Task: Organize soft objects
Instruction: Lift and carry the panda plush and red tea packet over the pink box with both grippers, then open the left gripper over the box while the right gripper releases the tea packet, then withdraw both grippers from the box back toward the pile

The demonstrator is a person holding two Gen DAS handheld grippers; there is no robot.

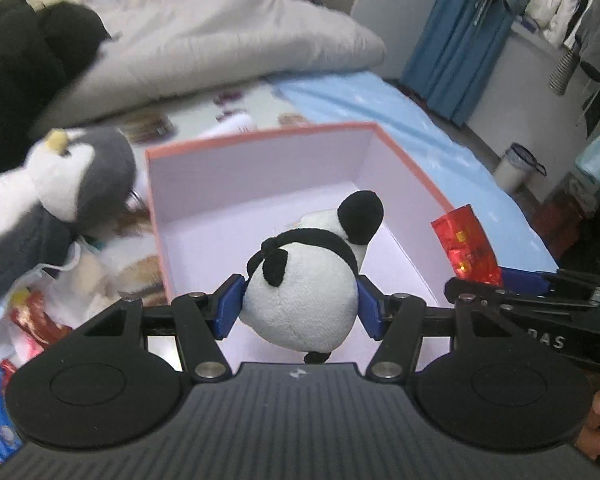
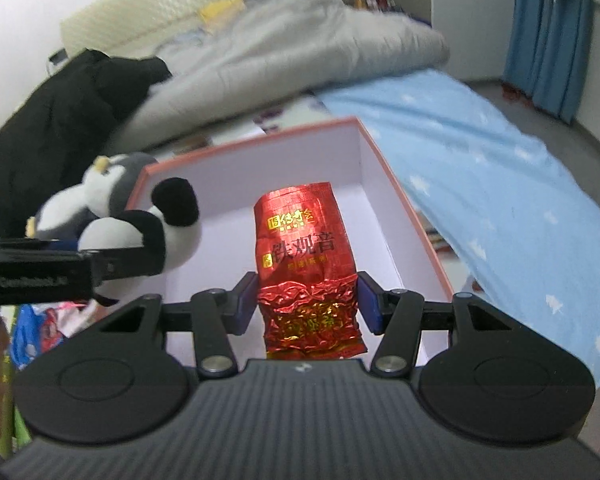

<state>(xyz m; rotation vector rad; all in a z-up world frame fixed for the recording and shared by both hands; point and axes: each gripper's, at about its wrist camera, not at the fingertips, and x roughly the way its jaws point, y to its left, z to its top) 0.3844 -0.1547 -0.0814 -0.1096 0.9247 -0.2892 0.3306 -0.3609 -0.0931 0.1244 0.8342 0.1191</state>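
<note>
Blue pads of your left tool (image 1: 300, 306) are clamped on the plush panda (image 1: 304, 280), which you hold above the near part of the open pink box (image 1: 260, 132) on the bed (image 1: 380, 100). Your right tool (image 2: 307, 303) is clamped on the red foil tea packet (image 2: 306, 256), upright over the same box, just right of the panda. Beside the box's left wall lies a grey penguin plush (image 1: 60, 188).

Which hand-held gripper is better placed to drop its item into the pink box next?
Either could, but the left hand-held gripper looks slightly better placed: its panda plush hangs over the pink box. The right hand-held gripper holds a red tea packet there too.
</note>
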